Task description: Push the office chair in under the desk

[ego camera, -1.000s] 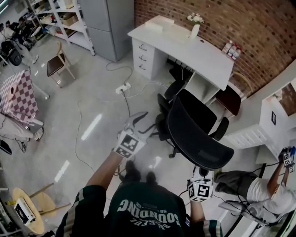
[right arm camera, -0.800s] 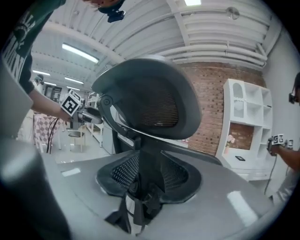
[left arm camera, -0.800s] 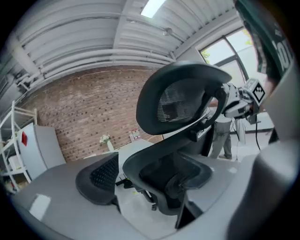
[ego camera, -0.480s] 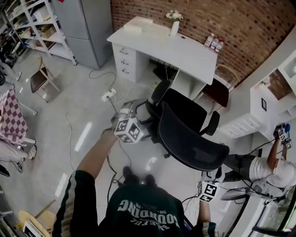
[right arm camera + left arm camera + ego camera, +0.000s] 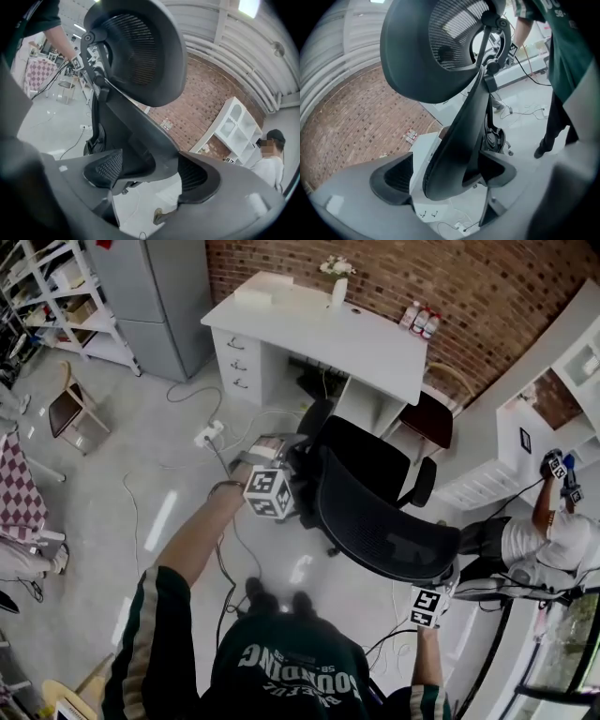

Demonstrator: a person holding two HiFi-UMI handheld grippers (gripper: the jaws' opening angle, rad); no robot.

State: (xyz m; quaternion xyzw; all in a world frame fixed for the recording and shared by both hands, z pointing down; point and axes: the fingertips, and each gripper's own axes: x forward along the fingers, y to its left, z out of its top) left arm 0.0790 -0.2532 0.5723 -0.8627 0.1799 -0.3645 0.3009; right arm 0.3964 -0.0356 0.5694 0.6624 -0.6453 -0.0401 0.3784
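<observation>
Left tongs [image 5: 445,178]: jaws wide apart, having just been opening. The left rim of the backrest [image 5: 384,521] stands between them, with daylight beside the outer pad, so nothing is gripped. Office chair [image 5: 375,460]: on the floor just before the white counter [image 5: 309,324], seat toward the kneehole, not yet under it. Right tongs [image 5: 151,174]: jaws likewise wide, just been opening, straddling the backrest's right rim, unclamped.

We get bright overhead light, with glare streaks on the floor [image 5: 161,519]. Fisheye bends the edges; close foregrounds blur.
</observation>
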